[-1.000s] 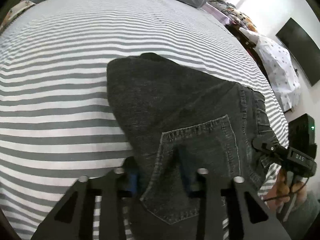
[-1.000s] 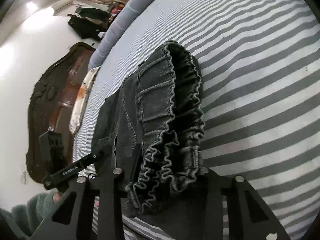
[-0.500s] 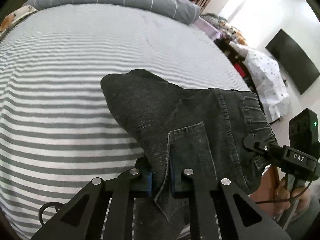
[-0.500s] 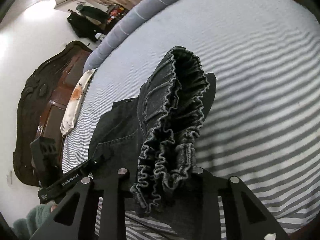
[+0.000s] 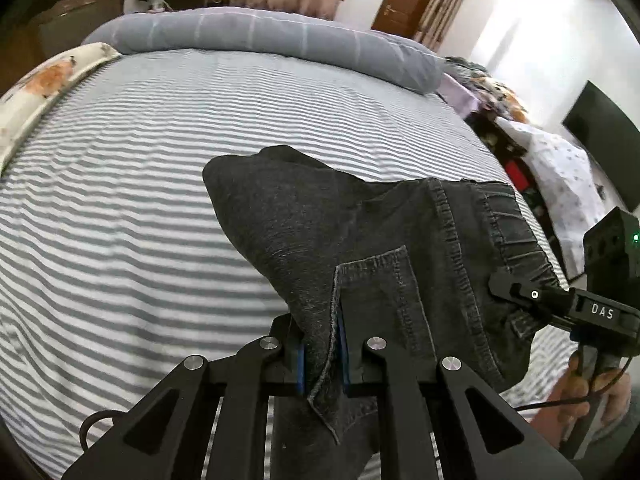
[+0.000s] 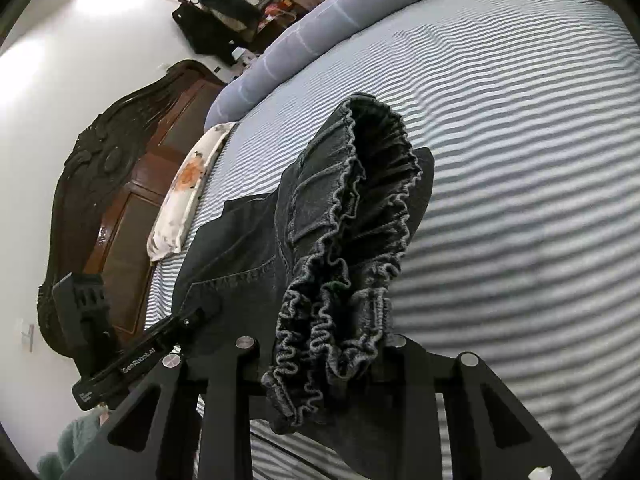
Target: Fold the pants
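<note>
The dark grey jeans (image 5: 320,220) hang lifted above the striped bed sheet (image 5: 120,200), held by both grippers. My left gripper (image 5: 322,360) is shut on a fold of denim at the edge of the back pocket (image 5: 372,292), its blue pads pressing the cloth. My right gripper (image 6: 324,352) is shut on the bunched elastic waistband (image 6: 344,280), which ruffles up between its fingers. In the right wrist view the jeans (image 6: 248,248) stretch left toward the left gripper (image 6: 132,364). At the right edge of the left wrist view, the right gripper (image 5: 560,304) grips the waistband end, with a hand below it.
A long grey bolster (image 5: 260,36) lies across the far end of the bed, with a floral pillow (image 5: 48,80) on the left. A dark carved headboard (image 6: 100,200) stands beyond. A cloth-covered piece of furniture (image 5: 560,168) and a wall screen (image 5: 604,152) are at the right.
Both grippers have risen and carried the jeans up off the sheet. The left jaws, wider a second ago, have closed on the pocket fold. More of the room shows above the bed.
</note>
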The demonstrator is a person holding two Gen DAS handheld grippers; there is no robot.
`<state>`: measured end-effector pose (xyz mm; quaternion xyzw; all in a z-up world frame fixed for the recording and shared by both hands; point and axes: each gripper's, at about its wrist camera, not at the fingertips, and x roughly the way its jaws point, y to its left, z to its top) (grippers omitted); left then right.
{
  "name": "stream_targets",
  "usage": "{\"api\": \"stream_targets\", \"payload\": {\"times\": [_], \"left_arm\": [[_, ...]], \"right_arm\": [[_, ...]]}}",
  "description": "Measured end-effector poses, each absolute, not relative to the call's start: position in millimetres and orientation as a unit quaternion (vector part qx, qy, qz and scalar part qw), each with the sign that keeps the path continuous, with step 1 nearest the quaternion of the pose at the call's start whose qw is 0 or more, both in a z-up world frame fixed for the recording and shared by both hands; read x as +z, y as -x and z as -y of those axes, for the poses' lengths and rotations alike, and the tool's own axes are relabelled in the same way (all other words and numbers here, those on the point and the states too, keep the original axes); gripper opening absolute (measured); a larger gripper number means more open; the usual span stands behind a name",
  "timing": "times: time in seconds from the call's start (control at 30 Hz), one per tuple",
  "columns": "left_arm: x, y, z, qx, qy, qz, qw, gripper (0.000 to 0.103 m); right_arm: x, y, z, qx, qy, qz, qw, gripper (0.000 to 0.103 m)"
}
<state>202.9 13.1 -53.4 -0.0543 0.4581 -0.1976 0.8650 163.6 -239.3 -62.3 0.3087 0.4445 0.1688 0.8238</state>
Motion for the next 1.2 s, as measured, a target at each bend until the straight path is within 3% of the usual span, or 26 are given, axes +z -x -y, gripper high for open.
{"api": "stream_targets", "payload": {"times": [0.37,0.7,0.77,0.83,0.87,1.0,1.2], "left_arm": [[-75.4,-258.6,-41.7,-0.157,0.04,-0.479,0.863,0.012],[-110.9,-288.4,-47.0,-0.14,0.027,-0.497,0.856,0.013],[-120.1,-289.3,-50.0,-0.132,0.027,-0.505,0.853,0.018],[-125.7,-288.8,-48.7,-0.124,0.013,-0.508,0.852,0.026],[-126.3,-287.3,-47.6,-0.118,0.004,-0.507,0.854,0.032],[-127.7,-272.8,-44.1,-0.107,-0.023,-0.502,0.858,0.041],[-139.7,-236.4,-57.7,-0.098,-0.018,-0.506,0.857,0.048]], "right_arm": [[-95.5,-247.8,201.7,0.172,-0.291,-0.486,0.806,0.027],[-136.1,-268.9,211.1,0.15,-0.291,-0.509,0.796,0.028],[-141.9,-267.6,213.4,0.146,-0.284,-0.513,0.797,0.033],[-144.8,-267.5,211.9,0.128,-0.266,-0.521,0.801,0.047],[-144.9,-265.4,211.1,0.116,-0.254,-0.524,0.804,0.049],[-141.1,-255.1,209.5,0.103,-0.24,-0.517,0.815,0.057],[-133.1,-223.9,206.4,0.091,-0.21,-0.503,0.834,0.061]]}}
